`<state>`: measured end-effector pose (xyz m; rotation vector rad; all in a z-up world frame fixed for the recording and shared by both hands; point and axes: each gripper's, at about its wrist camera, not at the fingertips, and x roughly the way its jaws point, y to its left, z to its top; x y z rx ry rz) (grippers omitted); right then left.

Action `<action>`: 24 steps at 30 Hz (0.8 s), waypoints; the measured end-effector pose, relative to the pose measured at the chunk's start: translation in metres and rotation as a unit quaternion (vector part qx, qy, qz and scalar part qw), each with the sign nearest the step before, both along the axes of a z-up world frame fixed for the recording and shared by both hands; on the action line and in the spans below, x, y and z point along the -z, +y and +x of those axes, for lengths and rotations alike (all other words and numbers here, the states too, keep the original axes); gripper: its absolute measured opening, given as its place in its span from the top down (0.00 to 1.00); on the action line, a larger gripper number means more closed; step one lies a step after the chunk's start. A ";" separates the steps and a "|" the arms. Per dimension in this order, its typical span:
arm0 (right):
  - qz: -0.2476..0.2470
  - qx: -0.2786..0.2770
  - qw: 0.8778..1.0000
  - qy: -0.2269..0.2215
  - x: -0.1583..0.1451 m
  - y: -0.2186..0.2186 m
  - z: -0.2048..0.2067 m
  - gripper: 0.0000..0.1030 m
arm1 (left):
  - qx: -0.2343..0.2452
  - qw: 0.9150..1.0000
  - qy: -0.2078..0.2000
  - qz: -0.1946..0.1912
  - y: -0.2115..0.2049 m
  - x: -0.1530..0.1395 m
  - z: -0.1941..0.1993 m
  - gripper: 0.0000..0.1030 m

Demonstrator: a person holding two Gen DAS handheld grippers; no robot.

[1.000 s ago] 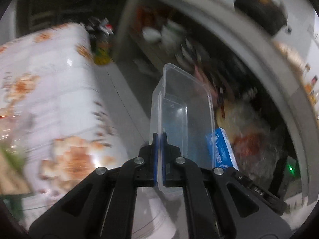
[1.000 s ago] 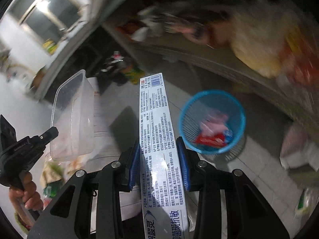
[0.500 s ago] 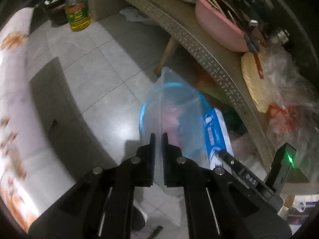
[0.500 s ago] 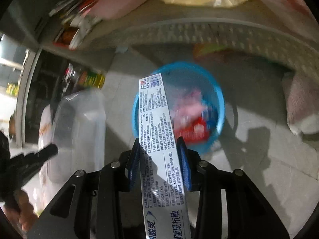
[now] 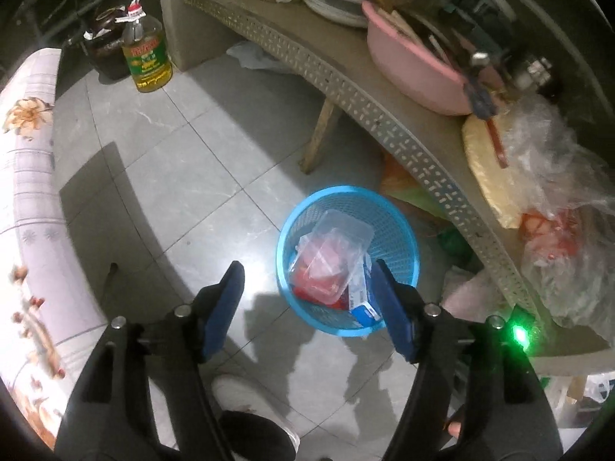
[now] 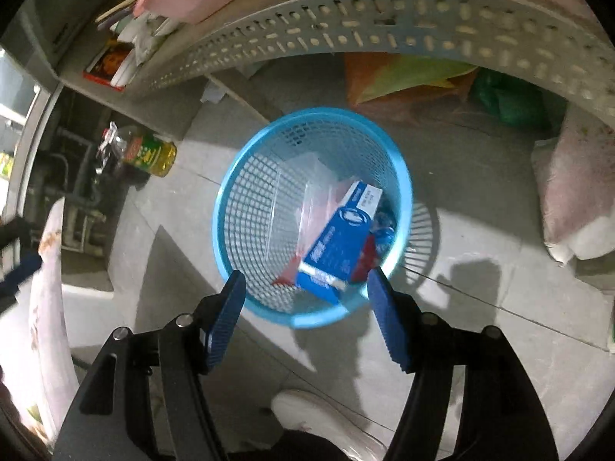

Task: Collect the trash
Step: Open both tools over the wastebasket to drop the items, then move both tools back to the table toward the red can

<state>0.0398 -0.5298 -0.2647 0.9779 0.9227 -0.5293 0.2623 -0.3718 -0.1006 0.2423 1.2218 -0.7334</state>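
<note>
1. One blue mesh basket (image 6: 246, 207) stands on the tiled floor (image 5: 161, 176), just beside the perforated edge of the counter (image 5: 384, 123).
2. Inside the basket lies one blue toothpaste box (image 6: 338, 242), leaning with its long axis sloping from the basket's bottom up toward the rim on the counter side.
3. One clear plastic container (image 5: 338, 246) also rests in the basket, tilted over red wrappers, its long axis running roughly from the basket's near rim toward the counter.
4. The left tongs (image 5: 307, 299) hang above the basket's near side, jaws just spread wide, nothing between them.
5. The right tongs (image 6: 305, 299) hang above the basket's near rim, jaws likewise just parted and empty.
6. One oil bottle (image 5: 148, 57) stands on the floor well away from the basket.
</note>
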 end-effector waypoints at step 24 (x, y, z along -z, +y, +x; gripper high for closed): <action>-0.397 -0.174 0.901 -0.034 -0.248 0.167 -0.024 0.06 | -0.007 0.976 -0.063 -0.208 0.213 -0.135 -0.129 0.08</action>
